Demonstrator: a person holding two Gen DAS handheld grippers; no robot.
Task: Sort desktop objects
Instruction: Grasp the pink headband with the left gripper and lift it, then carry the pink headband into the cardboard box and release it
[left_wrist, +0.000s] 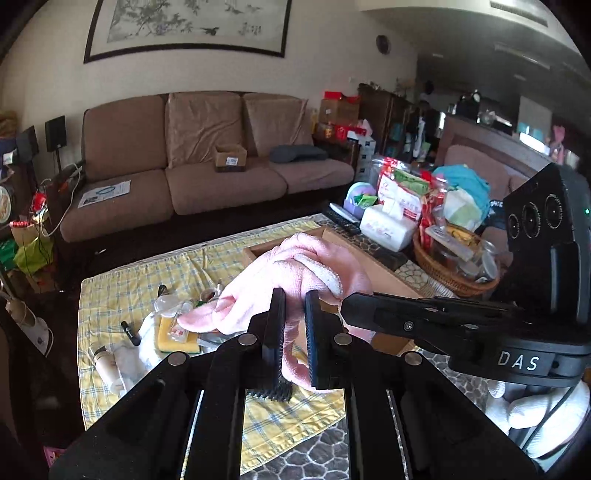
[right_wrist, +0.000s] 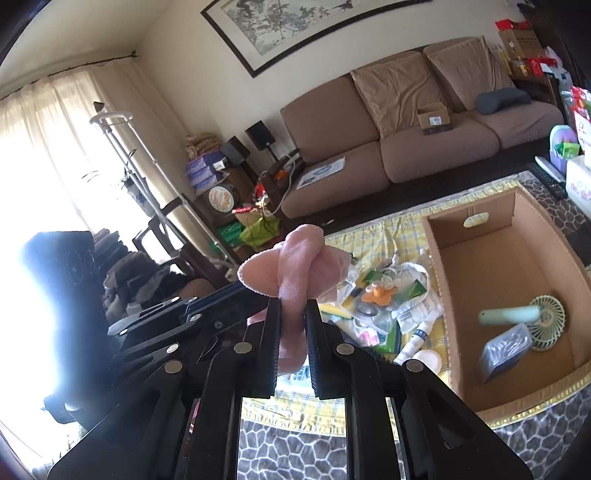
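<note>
Left wrist view: left tool (left_wrist: 295, 295) clamped on pink towel (left_wrist: 295, 258), held up above desk (left_wrist: 110, 295) w/ yellow check cloth. Right tool (right_wrist: 293, 304) also pinches the towel, lifted left of the cardboard box (right_wrist: 480, 258); clutter pile (right_wrist: 376, 306) below.

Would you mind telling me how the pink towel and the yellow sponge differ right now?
The pink towel hangs lifted off the table, while the yellow sponge lies flat on the checked cloth. The towel is pinched by both the left claw and the right claw; the sponge is untouched, partly buried under clutter. The towel looks bigger and crumpled, the sponge a neat block. Both are outside the cardboard box.
</note>
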